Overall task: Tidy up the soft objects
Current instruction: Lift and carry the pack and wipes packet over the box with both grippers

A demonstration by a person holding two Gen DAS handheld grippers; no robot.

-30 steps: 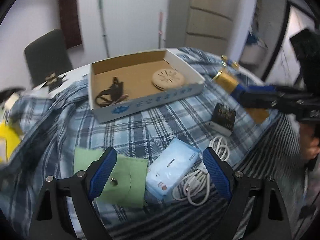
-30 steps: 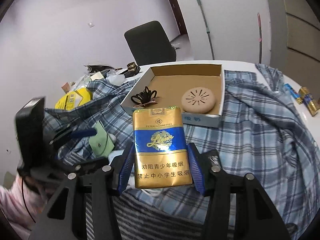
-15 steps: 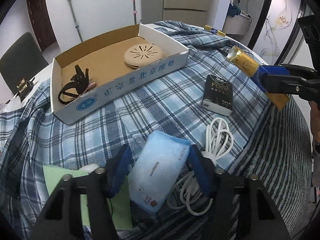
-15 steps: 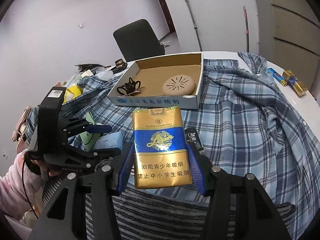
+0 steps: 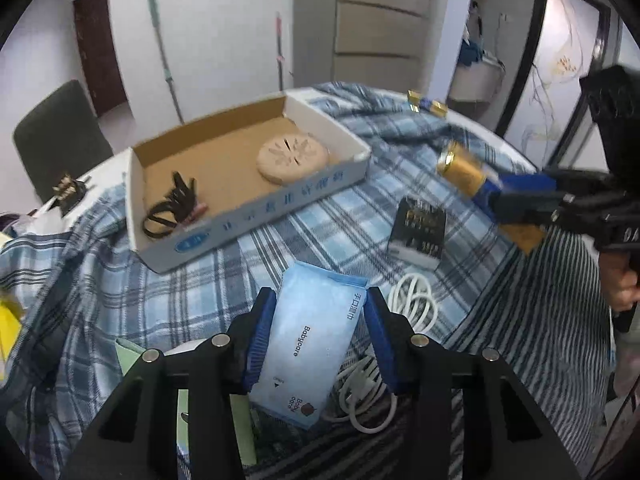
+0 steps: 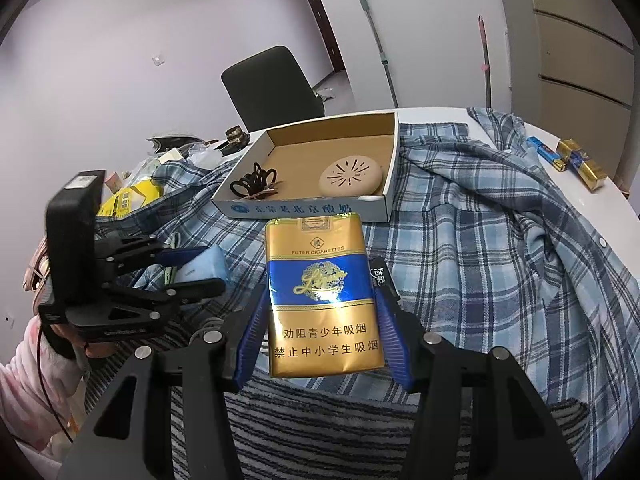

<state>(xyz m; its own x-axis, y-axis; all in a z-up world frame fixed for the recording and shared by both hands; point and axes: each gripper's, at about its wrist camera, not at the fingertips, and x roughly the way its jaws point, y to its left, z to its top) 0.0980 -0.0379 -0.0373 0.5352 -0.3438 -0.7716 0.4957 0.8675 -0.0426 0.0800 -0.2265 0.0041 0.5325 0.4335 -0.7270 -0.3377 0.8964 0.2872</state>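
Note:
My left gripper has its jaws closing on a light blue pack of wet wipes; both blue pads touch the pack's long sides. From the right wrist view the same left gripper appears at the left, with the wipes pack between its fingers. My right gripper is shut on a gold and blue cigarette pack, held upright above the cloth. A cardboard box lies beyond, holding a beige round disc and a black hair clip.
A blue plaid shirt covers the round table. On it lie a black tissue pack, a coiled white cable and a green pouch. More cigarette packs sit at the far right edge. A dark chair stands behind.
The left gripper's jaws went from wide open above the wipes pack to closed against its sides. The right gripper kept its hold on the cigarette pack.

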